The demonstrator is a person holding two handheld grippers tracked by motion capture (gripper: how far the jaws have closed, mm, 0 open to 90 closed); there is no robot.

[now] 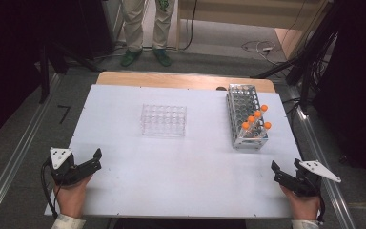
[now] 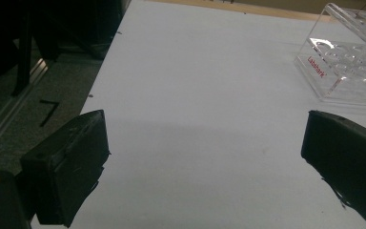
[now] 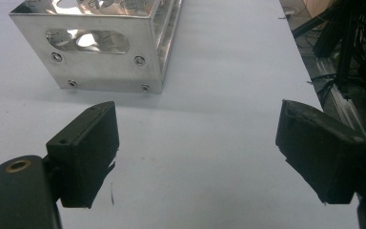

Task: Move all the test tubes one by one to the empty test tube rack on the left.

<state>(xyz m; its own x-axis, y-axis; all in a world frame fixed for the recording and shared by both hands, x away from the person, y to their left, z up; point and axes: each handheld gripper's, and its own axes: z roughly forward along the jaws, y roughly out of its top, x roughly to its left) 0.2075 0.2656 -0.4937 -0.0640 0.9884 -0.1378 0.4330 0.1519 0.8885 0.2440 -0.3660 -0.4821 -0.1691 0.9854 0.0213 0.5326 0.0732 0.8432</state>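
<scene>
A clear plastic tube rack (image 1: 163, 120) sits empty at the middle of the white table (image 1: 181, 171). To its right a metal rack (image 1: 243, 102) holds several orange-capped tubes (image 1: 257, 115) at its near end. My left gripper (image 1: 95, 161) rests at the table's near left corner, open, with nothing between its jaws. Its own view shows the left gripper (image 2: 205, 143) over bare table, the clear rack (image 2: 348, 67) ahead to the right. My right gripper (image 1: 286, 167) lies at the near right edge, open and holding nothing. From the right gripper (image 3: 198, 138) the metal rack (image 3: 105, 43) stands ahead to the left.
A person's legs (image 1: 145, 28) stand on the floor beyond the far edge. Metal rails (image 1: 14, 162) run along both sides of the table. Dark stands and cables (image 1: 262, 47) lie on the floor at the back right.
</scene>
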